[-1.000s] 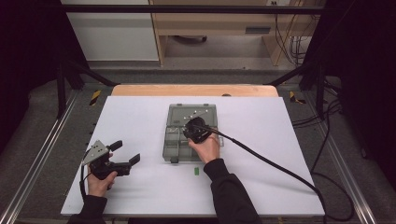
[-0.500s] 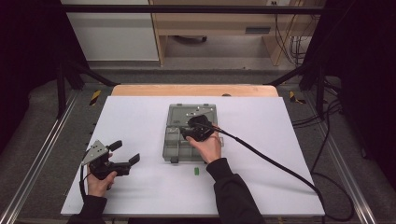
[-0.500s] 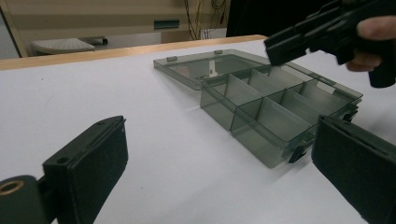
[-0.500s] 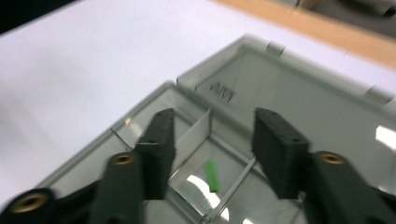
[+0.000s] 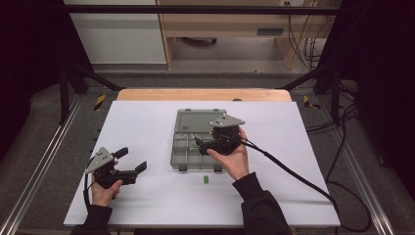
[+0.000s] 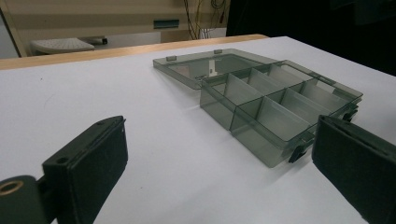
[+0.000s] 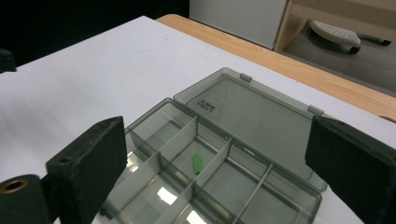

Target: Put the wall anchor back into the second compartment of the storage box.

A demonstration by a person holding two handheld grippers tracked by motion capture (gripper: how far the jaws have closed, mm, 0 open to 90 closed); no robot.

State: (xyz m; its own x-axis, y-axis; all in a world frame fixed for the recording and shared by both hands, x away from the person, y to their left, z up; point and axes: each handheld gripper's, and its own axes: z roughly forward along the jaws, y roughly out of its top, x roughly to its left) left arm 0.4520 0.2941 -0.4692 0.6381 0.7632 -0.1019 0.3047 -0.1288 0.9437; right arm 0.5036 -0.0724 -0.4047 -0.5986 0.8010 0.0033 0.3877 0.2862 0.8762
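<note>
- One small green plastic piece (image 7: 197, 163) lies flat in a middle compartment of the smoky translucent divided box (image 7: 154, 128), lid open.
- My right gripper (image 7: 215, 154) has just been opening above it, wide, empty.

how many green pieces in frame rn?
2. One green piece lies in a middle compartment of the open organizer box; another sits on the white table just in front of it. The right gripper may hide more.
</note>
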